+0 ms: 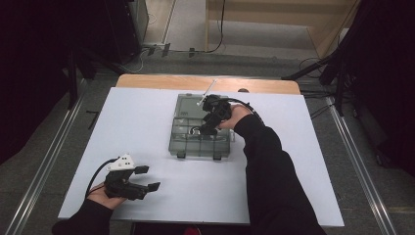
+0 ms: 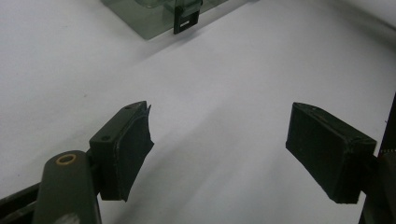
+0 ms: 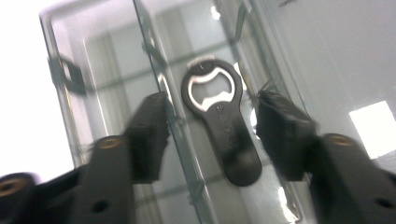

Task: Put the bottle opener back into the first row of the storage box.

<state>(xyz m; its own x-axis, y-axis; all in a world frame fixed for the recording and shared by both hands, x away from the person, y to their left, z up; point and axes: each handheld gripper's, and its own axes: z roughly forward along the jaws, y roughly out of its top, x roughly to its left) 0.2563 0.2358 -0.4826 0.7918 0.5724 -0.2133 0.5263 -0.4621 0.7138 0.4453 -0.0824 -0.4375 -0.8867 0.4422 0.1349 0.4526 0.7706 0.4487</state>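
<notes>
In the high view, the right gripper [image 1: 211,119] is reaching into the clear compartment box [image 1: 183,147] mid-bench, while the left gripper [image 1: 147,178] is resting spread near the front edge. In the left gripper view, its jaws are standing wide on nothing. In the blurred right gripper view, spread jaws are flanking the bottle opener [image 3: 223,119], seemingly untouched: stiff, light, probably slick, best pinched across its handle.

The white table [image 1: 147,127] fills the middle of the high view. Its wooden edge [image 1: 161,81] shows at 12 o'clock. Metal rails [image 1: 46,166] run along the grey floor [image 1: 342,161] at 9 and 3 o'clock. Black cables [image 1: 313,63] lie at 1 o'clock.
</notes>
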